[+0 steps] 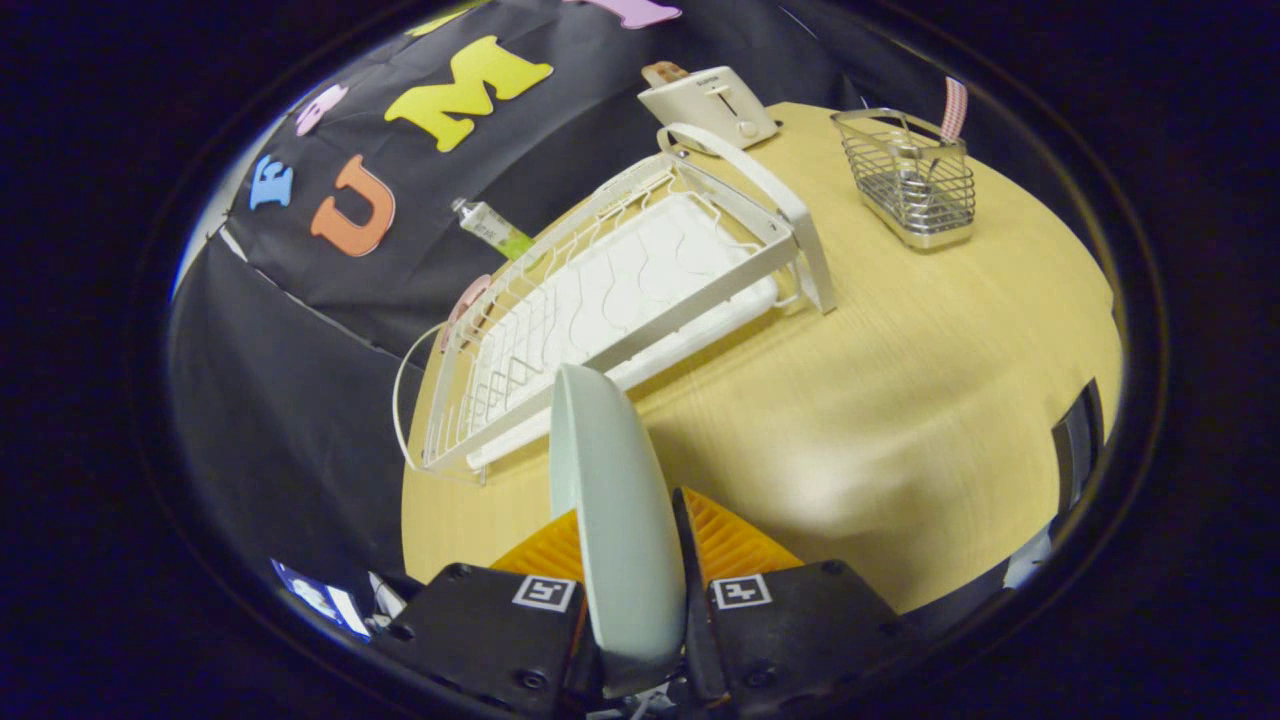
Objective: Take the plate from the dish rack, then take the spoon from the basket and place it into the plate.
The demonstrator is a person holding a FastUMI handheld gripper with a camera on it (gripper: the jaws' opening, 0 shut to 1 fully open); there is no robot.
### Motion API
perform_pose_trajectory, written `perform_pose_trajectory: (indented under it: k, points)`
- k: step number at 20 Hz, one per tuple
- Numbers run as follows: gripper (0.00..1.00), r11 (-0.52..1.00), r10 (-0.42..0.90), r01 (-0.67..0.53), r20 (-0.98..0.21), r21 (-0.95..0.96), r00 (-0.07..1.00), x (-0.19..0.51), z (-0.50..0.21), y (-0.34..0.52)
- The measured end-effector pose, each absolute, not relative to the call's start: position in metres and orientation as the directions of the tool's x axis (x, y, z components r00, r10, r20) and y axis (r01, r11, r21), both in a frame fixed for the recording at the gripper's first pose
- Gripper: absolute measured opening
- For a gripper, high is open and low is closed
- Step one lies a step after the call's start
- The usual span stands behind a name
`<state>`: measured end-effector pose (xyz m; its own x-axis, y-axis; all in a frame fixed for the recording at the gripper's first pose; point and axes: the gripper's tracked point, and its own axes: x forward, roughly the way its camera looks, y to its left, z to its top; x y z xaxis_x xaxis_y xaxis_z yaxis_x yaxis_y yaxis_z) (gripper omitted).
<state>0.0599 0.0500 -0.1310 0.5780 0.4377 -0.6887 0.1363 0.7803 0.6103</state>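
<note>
At the far left of the picture, above my fingers, the white wire dish rack [610, 300] lies across the wooden table [900, 400], running from lower left up toward the upper middle, its slots bare. A pinkish round thing [466, 303] sits at the rack's far rim, too blurred to name, and a tube with a green body [492, 228] lies behind the rack against the black cloth wall.

At bottom centre my gripper [632, 580] is tilted, so the whole table leans in the picture. The pale plate [615, 520] stands on edge between my two fingers [540, 550], both pressed against its faces, its rim reaching up just in front of the rack's near corner. It is off the rack and above the table.

Further right and toward the top, a white toaster [712, 105] stands at the table's far edge with a slice [664, 72] poking out. In the upper right, the wire basket [910, 178] sits on the table, well apart from the rack. A red-and-white checked handle [953, 108] sticks out above its rim; I take it for the spoon, though its bowl is hidden.
</note>
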Motion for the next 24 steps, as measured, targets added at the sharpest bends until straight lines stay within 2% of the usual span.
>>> perform_pose_trajectory:
  k: [3,8,14,17,18,23,24]
  points:
    - [0.37,0.765,0.439,0.148,-0.675,0.627,0.593,0.068,-0.132,0.047]
    - [0.48,0.737,0.443,0.157,-0.646,0.657,0.622,0.074,-0.132,0.031]
    - [0.54,0.724,0.438,0.113,-0.58,0.681,0.687,0.084,-0.116,0.011]
    - [0.58,0.773,0.387,0.048,-0.53,0.633,0.755,0.087,-0.092,-0.013]
    - [0.67,0.79,0.364,0.034,-0.514,0.612,0.777,0.087,-0.085,-0.021]
    - [0.72,0.873,0.242,-0.023,-0.394,0.486,0.887,0.078,-0.04,-0.08]
    - [0.79,0.893,0.212,-0.023,-0.375,0.45,0.902,0.074,-0.033,-0.095]
